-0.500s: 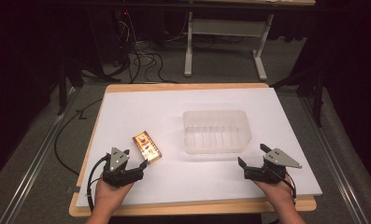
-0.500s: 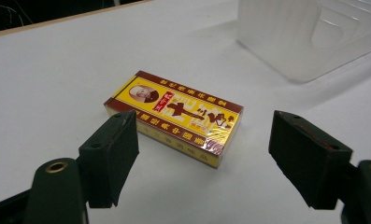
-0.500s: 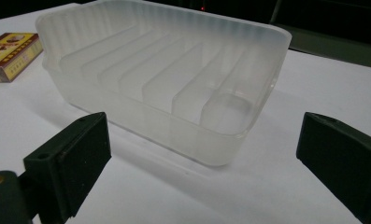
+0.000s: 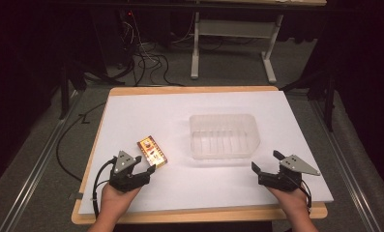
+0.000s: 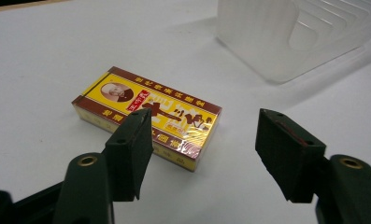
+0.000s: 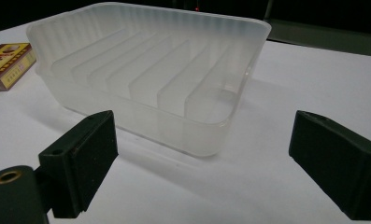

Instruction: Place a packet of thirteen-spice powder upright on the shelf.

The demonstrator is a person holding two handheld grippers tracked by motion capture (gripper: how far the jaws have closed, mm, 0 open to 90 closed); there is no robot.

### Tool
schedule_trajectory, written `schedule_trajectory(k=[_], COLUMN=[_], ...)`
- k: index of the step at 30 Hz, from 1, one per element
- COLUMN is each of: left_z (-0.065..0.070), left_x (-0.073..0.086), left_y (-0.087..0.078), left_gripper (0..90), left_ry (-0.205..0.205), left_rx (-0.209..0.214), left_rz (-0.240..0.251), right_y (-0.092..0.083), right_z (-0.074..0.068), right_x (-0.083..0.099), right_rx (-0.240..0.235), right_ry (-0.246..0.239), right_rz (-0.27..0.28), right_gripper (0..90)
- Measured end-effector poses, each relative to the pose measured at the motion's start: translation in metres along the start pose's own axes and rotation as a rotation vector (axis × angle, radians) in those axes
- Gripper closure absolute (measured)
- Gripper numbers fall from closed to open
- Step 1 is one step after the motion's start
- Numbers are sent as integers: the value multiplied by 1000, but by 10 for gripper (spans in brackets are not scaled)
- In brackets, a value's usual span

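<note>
white-covered bench [image 4: 180,111] carrying a clear ribbed tray [image 4: 224,136] at centre and, well to its left, a flat yellow-and-brown box [image 4: 152,151]. left gripper [image 4: 142,170], fingers [image 5: 129,154] apart and empty, sits just short of the box's near end. to grip well, advance until the fingers straddle the narrow sides, level, then close. right gripper [image 4: 265,163] waits wide and empty before the tray.
</note>
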State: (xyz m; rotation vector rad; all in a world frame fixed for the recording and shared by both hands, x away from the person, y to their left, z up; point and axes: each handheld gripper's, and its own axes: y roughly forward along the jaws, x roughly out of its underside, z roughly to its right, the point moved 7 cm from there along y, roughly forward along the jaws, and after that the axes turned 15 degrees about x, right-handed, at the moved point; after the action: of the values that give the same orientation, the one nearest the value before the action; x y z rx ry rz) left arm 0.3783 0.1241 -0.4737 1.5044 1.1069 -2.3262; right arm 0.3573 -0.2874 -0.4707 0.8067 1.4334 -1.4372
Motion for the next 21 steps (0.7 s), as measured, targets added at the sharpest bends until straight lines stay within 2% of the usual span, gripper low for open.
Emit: schedule_trajectory(k=[3, 7, 11, 13, 15, 17, 21], left_z=[0, 2, 7, 8, 8, 4, -3], left_x=[-4, -10, -17, -19, -20, -21, -22], left_y=[4, 15, 33, 44, 52, 59, 72], left_gripper=[476, 700, 895, 900, 900, 900, 900], left_ry=[-15, -39, 0, 14, 43, 29, 33], left_rx=[15, 50, 61, 66, 53, 53, 32], left_rz=[11, 17, -13, -46, -77, -92, -140], right_y=[-2, -6, -8, -8, -9, -10, -10], right_z=[2, 7, 11, 12, 13, 12, 8], right_x=[2, 5, 8, 9, 9, 10, 10], right_rx=[2, 13, 23, 25, 27, 30, 20], right_ry=[11, 14, 20, 24, 30, 31, 25], right_rz=[-10, -12, -22, -21, -19, -25, -25], right_gripper=[88, 92, 99, 104, 107, 110, 114])
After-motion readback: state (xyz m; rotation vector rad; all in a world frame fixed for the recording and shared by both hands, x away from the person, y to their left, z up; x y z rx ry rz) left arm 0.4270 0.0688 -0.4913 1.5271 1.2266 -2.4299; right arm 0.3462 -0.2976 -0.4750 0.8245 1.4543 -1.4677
